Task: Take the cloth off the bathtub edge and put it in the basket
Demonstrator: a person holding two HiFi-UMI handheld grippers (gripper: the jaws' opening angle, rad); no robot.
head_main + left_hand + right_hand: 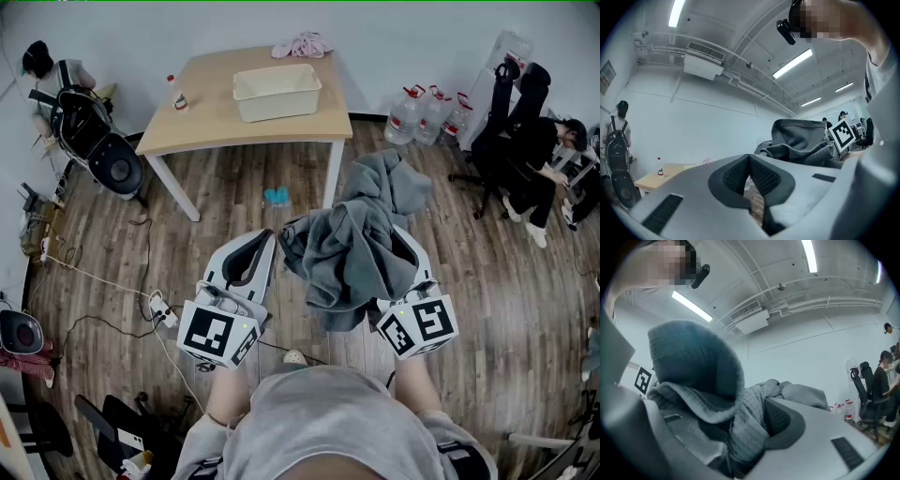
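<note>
While the right gripper (757,425) clamps the cloth (361,239) and the left gripper (749,161) is closed and empty, carry the bundle high over the basket (277,92).

we wear a grey short-sleeved shirt (328,412); left gripper (265,246) and right gripper (405,248): white shells, black ribbed pads (764,177), black-and-white marker cubes (217,333).

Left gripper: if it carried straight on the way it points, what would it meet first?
Most likely the white wall. The left gripper, jaws together and empty, tilts upward; the table sits low to the left of its line, the grey cloth to the right. Depth is unclear.
</note>
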